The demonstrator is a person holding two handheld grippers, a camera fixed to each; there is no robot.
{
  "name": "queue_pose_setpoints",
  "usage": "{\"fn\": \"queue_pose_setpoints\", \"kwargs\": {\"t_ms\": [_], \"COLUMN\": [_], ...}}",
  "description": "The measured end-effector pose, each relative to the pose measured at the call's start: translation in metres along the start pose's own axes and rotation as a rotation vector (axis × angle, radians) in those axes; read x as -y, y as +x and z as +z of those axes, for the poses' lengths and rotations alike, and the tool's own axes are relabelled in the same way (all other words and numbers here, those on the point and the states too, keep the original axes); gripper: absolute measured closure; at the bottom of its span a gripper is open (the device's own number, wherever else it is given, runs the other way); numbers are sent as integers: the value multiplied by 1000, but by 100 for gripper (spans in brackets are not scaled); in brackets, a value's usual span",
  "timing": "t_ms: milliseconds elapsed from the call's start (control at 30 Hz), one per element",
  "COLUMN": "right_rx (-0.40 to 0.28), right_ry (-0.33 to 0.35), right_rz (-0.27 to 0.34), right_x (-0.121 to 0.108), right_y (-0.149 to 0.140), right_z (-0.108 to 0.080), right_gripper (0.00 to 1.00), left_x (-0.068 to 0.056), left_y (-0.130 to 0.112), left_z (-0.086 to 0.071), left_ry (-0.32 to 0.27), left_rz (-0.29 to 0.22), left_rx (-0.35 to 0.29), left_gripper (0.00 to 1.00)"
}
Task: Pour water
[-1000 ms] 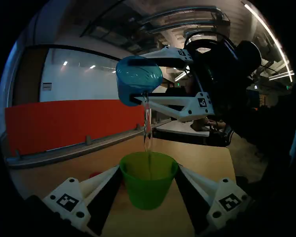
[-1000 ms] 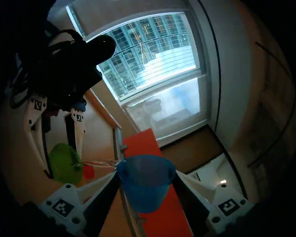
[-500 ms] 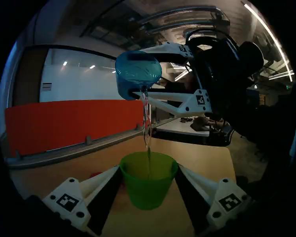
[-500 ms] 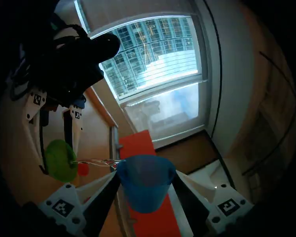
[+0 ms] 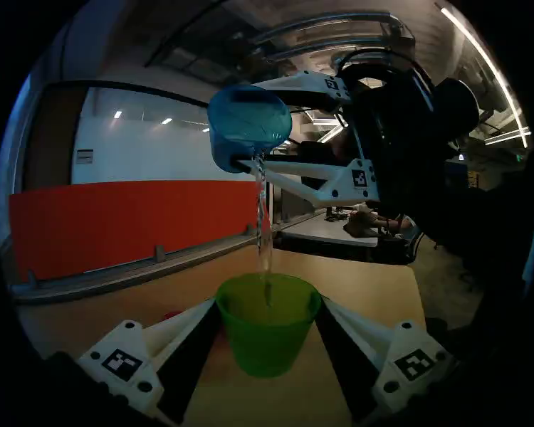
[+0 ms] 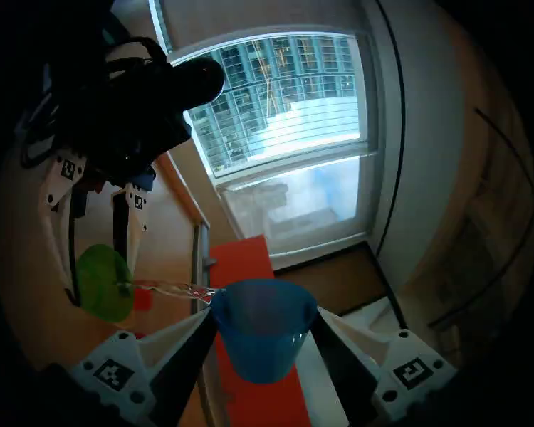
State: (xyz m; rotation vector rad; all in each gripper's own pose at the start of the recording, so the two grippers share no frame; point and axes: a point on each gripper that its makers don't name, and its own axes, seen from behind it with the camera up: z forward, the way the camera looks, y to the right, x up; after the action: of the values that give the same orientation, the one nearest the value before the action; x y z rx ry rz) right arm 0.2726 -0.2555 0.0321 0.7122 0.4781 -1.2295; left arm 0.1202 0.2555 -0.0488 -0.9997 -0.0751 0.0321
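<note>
The left gripper (image 5: pixel 267 307) has both fingers (image 5: pixel 196 334) pressed to the sides of the green cup (image 5: pixel 267 349). It holds the cup upright and level, prob. so the mouth faces straight up to catch. I can't tell whether its base rests on the table.

The right gripper (image 6: pixel 263 318) clamps the blue cup (image 6: pixel 262 352) the same way but tips it well over. That cup is directly above the green one, w/ a clear gap between them. A thin stream of water (image 5: pixel 263 220) drops from its lip into the green cup. The gap looks deliberate so the rims don't knock, though a fall like that could splash.

The table (image 5: pixel 367 285) is pale wood, w/ a small red thing (image 6: pixel 142 299) near the green cup. An orange panel (image 5: pixel 124 220) runs along the table's far edge, w/ a glass wall above it. There are strip lights (image 5: pixel 480 57) overhead, and a big window (image 6: pixel 288 121) w/ blinds (buildings outside).
</note>
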Motion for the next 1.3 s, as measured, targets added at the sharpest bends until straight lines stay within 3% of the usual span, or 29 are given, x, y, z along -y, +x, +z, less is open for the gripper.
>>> {"fn": "queue_pose_setpoints", "kwargs": {"t_ms": [1300], "right_rx": [-4], "right_ry": [-47], "right_rz": [-187], "right_x": [-19], "right_y": [11], "right_z": [1], "right_gripper": [9], "left_x": [0], "left_y": [0], "left_z": [3], "left_ry": [4], "left_rz": [4], "left_rx": [0], "left_gripper": [13]}}
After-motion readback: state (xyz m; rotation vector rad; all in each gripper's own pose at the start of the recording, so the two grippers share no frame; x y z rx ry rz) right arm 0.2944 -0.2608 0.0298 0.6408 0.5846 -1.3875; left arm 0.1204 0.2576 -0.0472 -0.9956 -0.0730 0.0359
